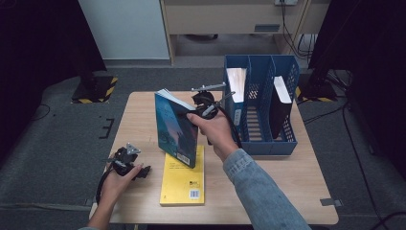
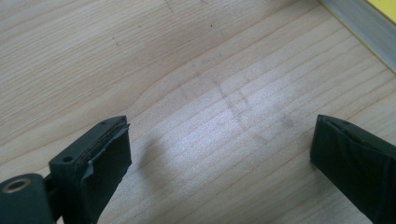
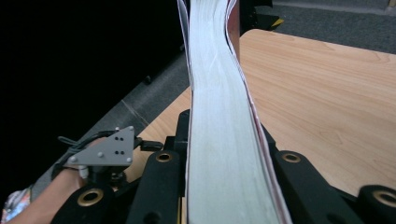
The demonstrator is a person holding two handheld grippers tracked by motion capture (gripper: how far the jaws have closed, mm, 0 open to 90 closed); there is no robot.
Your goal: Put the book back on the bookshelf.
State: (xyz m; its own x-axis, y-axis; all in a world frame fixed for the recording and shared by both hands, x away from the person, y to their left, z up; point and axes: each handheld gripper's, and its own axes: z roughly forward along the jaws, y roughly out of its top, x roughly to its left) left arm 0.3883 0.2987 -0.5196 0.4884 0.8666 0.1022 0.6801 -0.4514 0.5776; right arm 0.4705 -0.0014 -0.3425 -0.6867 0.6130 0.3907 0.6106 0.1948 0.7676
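Right gripper jaw tips hidden behind clamped blue book.

Your right hand-held gripper is black with a grey plate on top, and the book it grips has a teal-blue cover with darker shapes and white page edges. Under it lies a bright yellow book with small black print and a white barcode patch. Your left hand-held gripper is black too, its pads dark and matte. The surface is pale wood with fine grain lines. The file rack is blue with a mesh pattern. Your sleeve is faded blue denim.
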